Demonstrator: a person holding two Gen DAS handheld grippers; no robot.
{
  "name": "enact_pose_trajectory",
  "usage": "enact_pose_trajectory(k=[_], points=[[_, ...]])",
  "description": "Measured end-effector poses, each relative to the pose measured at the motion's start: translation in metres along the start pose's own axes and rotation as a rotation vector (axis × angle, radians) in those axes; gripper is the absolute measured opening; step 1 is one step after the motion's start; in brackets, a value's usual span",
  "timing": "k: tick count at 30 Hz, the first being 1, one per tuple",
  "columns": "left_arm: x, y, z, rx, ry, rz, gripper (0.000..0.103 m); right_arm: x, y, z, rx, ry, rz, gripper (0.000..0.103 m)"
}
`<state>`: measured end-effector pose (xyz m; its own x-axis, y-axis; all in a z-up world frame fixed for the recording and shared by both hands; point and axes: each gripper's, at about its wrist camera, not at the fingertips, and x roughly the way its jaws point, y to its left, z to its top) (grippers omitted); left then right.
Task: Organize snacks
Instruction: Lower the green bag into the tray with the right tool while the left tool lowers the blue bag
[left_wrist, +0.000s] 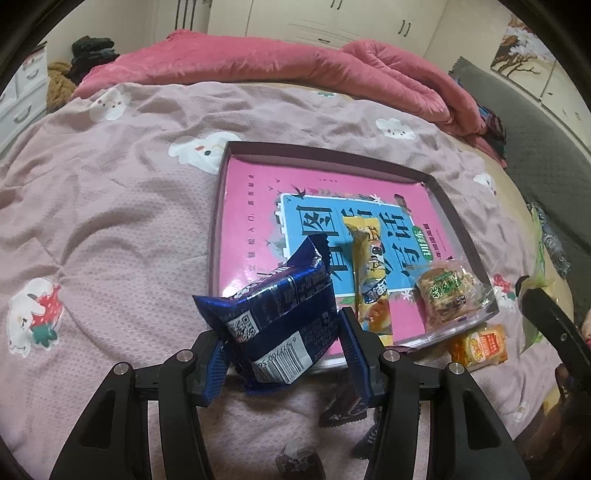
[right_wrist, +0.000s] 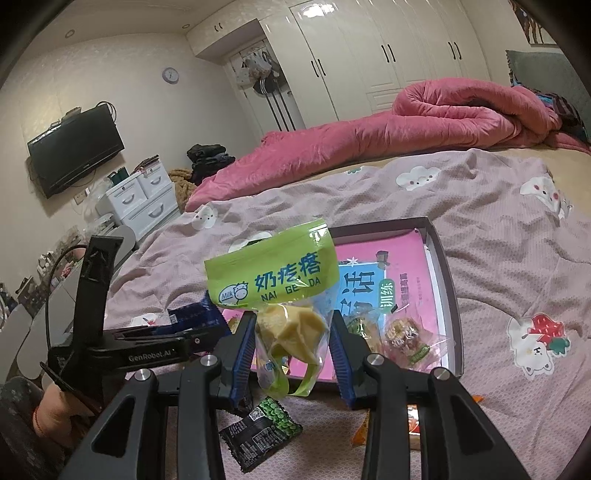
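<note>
Blue packet tilted, barcode end toward camera.

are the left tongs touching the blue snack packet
Touching. The left wrist view shows the left tongs closed on the blue snack packet, both pads pressed against its sides.

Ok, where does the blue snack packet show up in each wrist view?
Left wrist: the blue snack packet sits at bottom centre, pinched between the left gripper fingers, just in front of the tray's near edge.
Right wrist: only a sliver of the blue snack packet shows at left of centre, beyond the left gripper's body.
Shared landmark: the dark-rimmed tray with its pink liner.
</note>
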<state>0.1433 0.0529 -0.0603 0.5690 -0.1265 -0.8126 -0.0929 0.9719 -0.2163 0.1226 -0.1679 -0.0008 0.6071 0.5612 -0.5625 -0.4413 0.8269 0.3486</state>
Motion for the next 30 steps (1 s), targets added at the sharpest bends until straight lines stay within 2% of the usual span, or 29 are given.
enact_pose_trajectory(k=[21, 30], points=[[0.024, -0.002, 0.006, -0.008, 0.021, -0.036, 0.056, 0.016, -0.002, -0.001, 0.011, 0.027, -0.005, 0.039], [0.029, 0.003, 0.013, -0.025, 0.024, -0.039, 0.056, 0.035, 0.001, 0.002, 0.037, 0.042, -0.054, 0.039]])
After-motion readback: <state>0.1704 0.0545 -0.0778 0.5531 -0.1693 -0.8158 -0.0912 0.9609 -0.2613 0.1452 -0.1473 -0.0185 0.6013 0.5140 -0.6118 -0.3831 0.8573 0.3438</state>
